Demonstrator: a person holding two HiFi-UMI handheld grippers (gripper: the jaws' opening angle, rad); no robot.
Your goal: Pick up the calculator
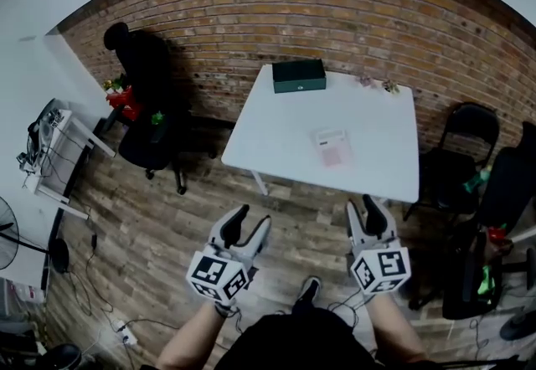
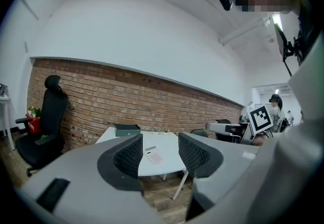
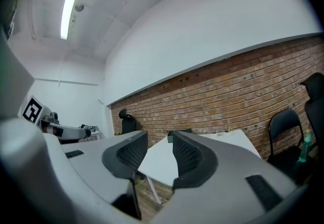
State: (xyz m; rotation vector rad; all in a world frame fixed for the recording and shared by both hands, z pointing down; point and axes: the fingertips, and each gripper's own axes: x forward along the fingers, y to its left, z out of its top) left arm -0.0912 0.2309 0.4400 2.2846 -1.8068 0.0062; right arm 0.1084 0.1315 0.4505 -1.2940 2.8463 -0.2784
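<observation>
On the head view, I count one calculator (image 1: 332, 146) lying flat near the middle of the single white desk (image 1: 268, 138). It is well apart from the one green box (image 1: 299, 75) at the far edge. Both grippers hang over the wooden floor (image 1: 159, 230), short of the desk. The left gripper (image 1: 251, 219) and the right gripper (image 1: 365, 208) each have two fingers spread, with nothing between them. One black office chair (image 1: 146, 109) stands left of the desk. On the right I make out at least two dark chairs (image 1: 467, 136), though that corner is too cluttered for a sure count.

Left gripper view: the fingers (image 2: 129, 156) stand wide apart and empty. The calculator (image 2: 153, 155) sits framed in the gap between them, far off on the desk (image 2: 169, 143), with the green box (image 2: 127, 130) behind it.

Right gripper view: the right gripper (image 3: 159, 153) is likewise wide open and holds nothing. The desk (image 3: 223, 139) and a sliver of the green box (image 3: 174, 133) show past its fingers, but I can't find the calculator here.

My read is that this is the approach, barely begun. The left gripper has the calculator lined up, so I'd lead with it. I'd come in over the desk edge, tip downward, and straddle the narrow width with the fingers fully open before closing. The calculator looks thin and flat, so I'd expect it to skid unless both fingers meet its edges together.
</observation>
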